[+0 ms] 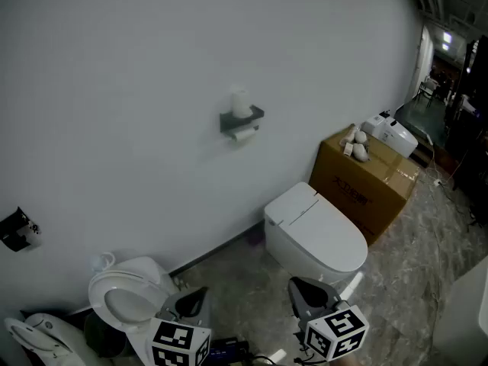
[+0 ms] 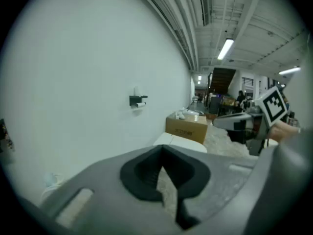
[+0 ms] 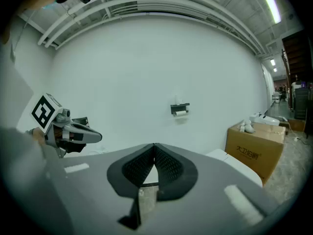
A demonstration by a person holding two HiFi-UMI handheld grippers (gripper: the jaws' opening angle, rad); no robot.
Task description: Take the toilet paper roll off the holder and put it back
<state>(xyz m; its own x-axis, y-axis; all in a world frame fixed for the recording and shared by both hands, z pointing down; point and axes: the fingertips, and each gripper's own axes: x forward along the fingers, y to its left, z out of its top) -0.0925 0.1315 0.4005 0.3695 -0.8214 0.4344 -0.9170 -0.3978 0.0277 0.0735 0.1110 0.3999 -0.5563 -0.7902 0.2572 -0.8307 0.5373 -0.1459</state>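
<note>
Toilet paper roll (image 1: 245, 134) on holder (image 1: 229, 120); box (image 1: 366, 183) print unreadable

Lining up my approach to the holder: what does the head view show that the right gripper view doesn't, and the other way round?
Head view only: the open toilet bowl at lower left and a small black fixture on the wall.
Right gripper view only: the ceiling pipes and a strip light.
Both: the wall holder with a toilet paper roll under it, the cardboard box, the closed toilet, and the left gripper, jaws together.
</note>
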